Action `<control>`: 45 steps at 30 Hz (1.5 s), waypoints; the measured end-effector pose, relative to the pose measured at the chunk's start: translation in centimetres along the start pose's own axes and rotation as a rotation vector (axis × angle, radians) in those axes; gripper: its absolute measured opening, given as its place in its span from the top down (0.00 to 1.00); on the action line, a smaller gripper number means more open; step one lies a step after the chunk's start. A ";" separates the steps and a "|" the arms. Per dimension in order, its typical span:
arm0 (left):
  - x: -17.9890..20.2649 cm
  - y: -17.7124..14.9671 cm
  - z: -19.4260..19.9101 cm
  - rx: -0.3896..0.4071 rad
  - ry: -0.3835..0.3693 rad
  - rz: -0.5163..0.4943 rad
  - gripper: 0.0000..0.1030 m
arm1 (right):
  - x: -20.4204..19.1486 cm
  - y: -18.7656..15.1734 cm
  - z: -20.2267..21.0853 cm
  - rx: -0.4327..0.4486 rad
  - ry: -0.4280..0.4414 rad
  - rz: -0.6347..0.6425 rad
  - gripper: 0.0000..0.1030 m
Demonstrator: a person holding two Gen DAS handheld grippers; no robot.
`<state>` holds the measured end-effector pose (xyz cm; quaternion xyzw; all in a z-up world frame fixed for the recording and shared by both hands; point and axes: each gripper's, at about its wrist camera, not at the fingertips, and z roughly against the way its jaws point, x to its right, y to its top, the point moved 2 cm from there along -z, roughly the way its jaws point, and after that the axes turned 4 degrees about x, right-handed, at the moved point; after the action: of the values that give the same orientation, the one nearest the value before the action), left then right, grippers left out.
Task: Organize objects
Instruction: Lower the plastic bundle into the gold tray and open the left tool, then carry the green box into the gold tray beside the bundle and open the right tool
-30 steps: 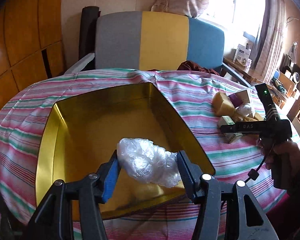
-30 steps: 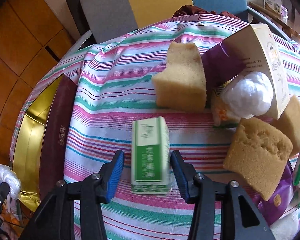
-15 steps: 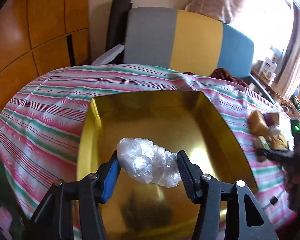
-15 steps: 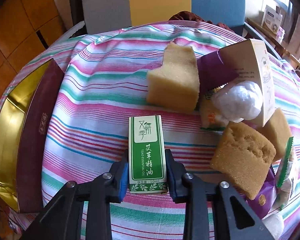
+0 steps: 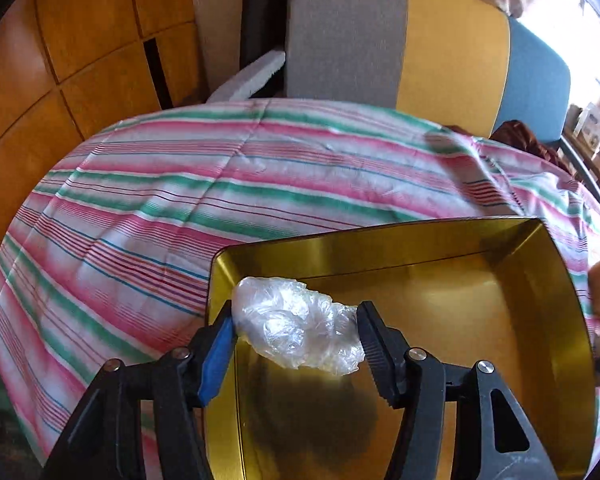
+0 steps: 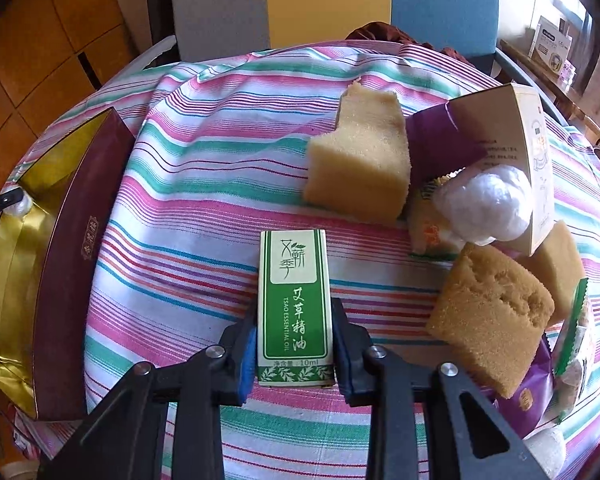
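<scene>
My left gripper (image 5: 294, 330) is shut on a crumpled clear plastic wad (image 5: 296, 330) and holds it over the near left corner of the gold tin box (image 5: 440, 236). My right gripper (image 6: 294, 344) is shut on a green and white essential oil box (image 6: 294, 300), which lies on the striped tablecloth (image 6: 204, 184). The gold tin also shows at the far left of the right wrist view (image 6: 8, 248), with its dark red outer wall (image 6: 72, 256) facing me.
Right of the oil box lie yellow sponge blocks (image 6: 360, 168) (image 6: 490, 320), a white plastic ball (image 6: 486, 204), a cream carton (image 6: 528, 148) and purple and green packets (image 6: 572, 352). A grey, yellow and blue chair back (image 5: 400, 40) stands behind the table.
My left gripper has swung left with the plastic wad, from the tin's middle to over its near left corner. My right gripper has closed on the green oil box.
</scene>
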<state>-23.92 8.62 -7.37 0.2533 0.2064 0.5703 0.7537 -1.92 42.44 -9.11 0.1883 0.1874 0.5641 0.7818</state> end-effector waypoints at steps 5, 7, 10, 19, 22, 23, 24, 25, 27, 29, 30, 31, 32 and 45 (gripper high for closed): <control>0.8 0.6 -1.1 0.015 0.050 -0.068 0.37 | -0.2 0.0 0.0 0.001 -0.002 0.013 0.70; 0.9 0.9 -0.8 0.025 0.045 -0.074 0.32 | -0.2 0.0 0.0 0.001 -0.003 0.016 0.70; 0.8 1.0 0.1 0.060 0.053 -0.082 0.23 | -0.3 0.0 -0.1 0.001 -0.004 0.019 0.70; 1.4 -2.5 7.8 0.158 0.068 -0.011 0.12 | -0.3 -0.2 0.0 0.007 -0.014 0.032 0.70; 2.4 -5.0 10.6 0.182 0.044 0.003 0.08 | -0.3 -0.3 0.1 0.011 -0.021 0.039 0.70; 2.8 -5.7 11.3 0.184 0.033 0.006 0.08 | -0.3 -0.3 0.1 0.013 -0.022 0.040 0.70; 3.1 -6.4 11.8 0.186 0.022 0.009 0.08 | -0.3 -0.4 0.1 0.015 -0.023 0.040 0.70; 3.4 -7.0 12.4 0.188 0.010 0.011 0.08 | -0.3 -0.4 0.1 0.016 -0.024 0.041 0.70; 3.9 -8.1 13.4 0.190 0.001 0.011 0.08 | -0.3 -0.4 0.1 0.019 -0.027 0.045 0.70; 4.2 -9.1 14.5 0.201 -0.003 0.016 0.08 | -0.3 -0.4 0.1 0.024 -0.031 0.045 0.70; 4.4 -9.4 14.7 0.202 -0.010 0.016 0.08 | -0.4 -0.4 0.0 0.027 -0.033 0.047 0.70; 4.5 -9.7 15.0 0.201 -0.017 0.013 0.08 | -0.5 -0.5 0.0 0.030 -0.037 0.048 0.70; 4.6 -9.9 15.2 0.201 -0.018 0.011 0.08 | -0.5 -0.5 0.1 0.032 -0.041 0.049 0.70; 0.7 -11.9 15.4 0.176 -0.009 0.072 0.08 | -4.5 1.6 5.9 0.133 0.044 0.051 0.70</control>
<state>-5.57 4.39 -2.61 0.3285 0.2430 0.5756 0.7084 -1.56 38.11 -2.90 0.2319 0.2366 0.5743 0.7486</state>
